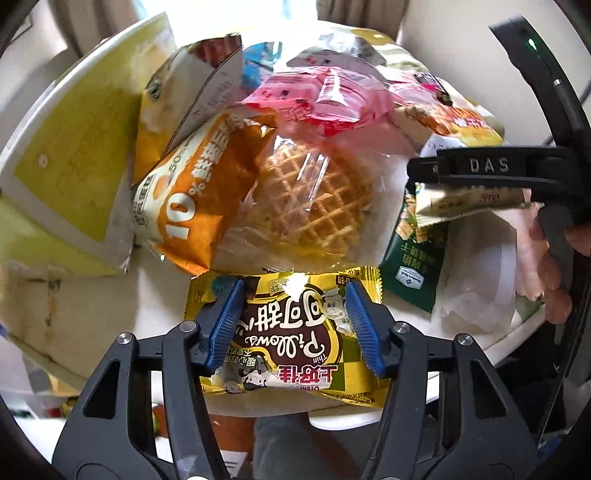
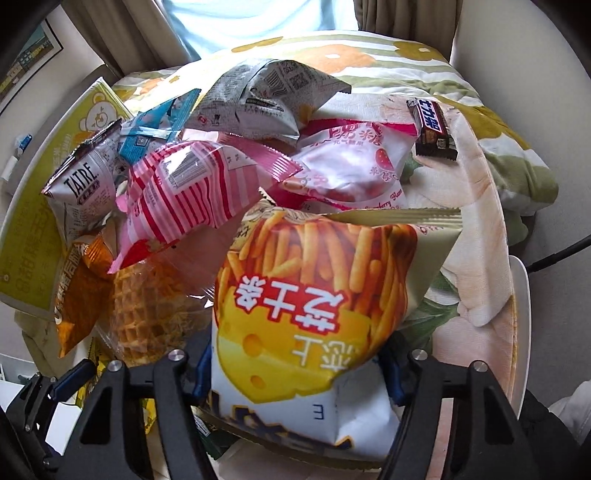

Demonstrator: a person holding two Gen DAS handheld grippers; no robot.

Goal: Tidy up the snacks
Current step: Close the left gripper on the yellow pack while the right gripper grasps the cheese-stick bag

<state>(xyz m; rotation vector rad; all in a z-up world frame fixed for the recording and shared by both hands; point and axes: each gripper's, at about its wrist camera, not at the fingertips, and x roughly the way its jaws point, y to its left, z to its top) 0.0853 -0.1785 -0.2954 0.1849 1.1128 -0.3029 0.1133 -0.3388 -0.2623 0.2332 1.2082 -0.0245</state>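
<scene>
Waffle in clear crinkly wrap [image 1: 314, 199] anchors the snack pile: just before it, the left hand-held gripper [image 1: 293, 328] clamps a shiny gold-and-brown pillow-snack packet [image 1: 286, 332]; to its right, the right hand-held gripper [image 2: 295, 373] grips a white-and-yellow cheese-stick bag [image 2: 314, 295].

Bright daylight pours through a pale blue curtained window [image 2: 236, 22] at twelve o'clock, brown drapes [image 2: 391, 16] hanging at one o'clock.

Daylight floods in from the window [image 2: 236, 26], blown out in the left view; wrappers glare, edges curve and darken, near parts blur.
</scene>
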